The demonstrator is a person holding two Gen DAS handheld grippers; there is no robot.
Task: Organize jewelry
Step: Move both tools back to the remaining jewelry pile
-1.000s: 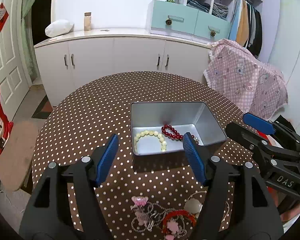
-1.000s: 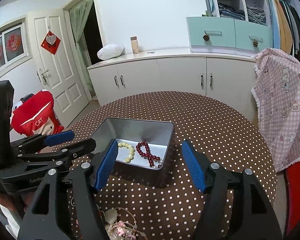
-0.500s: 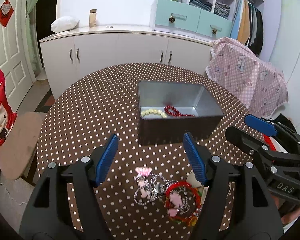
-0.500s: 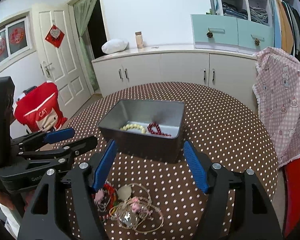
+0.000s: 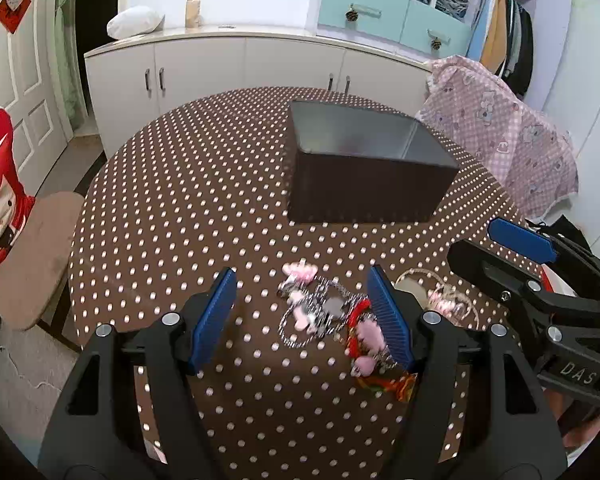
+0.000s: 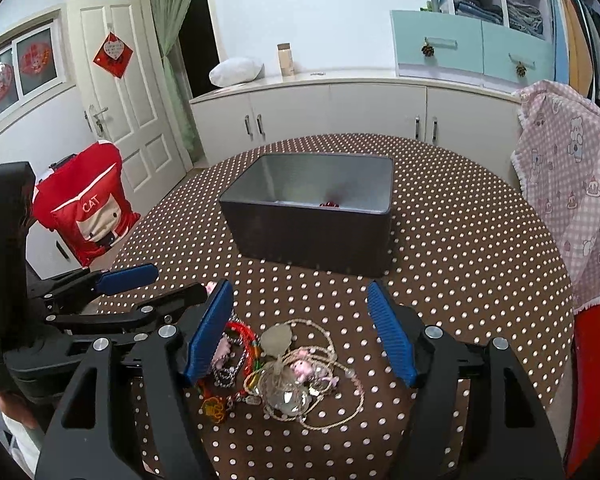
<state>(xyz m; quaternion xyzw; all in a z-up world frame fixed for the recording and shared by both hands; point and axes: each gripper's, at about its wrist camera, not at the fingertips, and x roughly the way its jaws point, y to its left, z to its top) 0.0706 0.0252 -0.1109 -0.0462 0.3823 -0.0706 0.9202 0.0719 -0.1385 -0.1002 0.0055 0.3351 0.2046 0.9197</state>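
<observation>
Both grippers hovered over the jewelry pile, jaws apart, nothing held.

Left gripper (image 5: pixel 302 316) and right gripper (image 6: pixel 300 334) sat low over the tangled jewelry pile (image 6: pixel 276 372) on the dotted table (image 6: pixel 460 248), near edge, well short of the metal tin (image 6: pixel 312 220). A bit of red beads (image 6: pixel 329 203) showed inside the tin. Step looked like selecting the next piece. Next move likely needs closing on a single strand, e.g. the cord necklace (image 6: pixel 332 360), and lifting slowly so the tangle doesn't drag along.
</observation>
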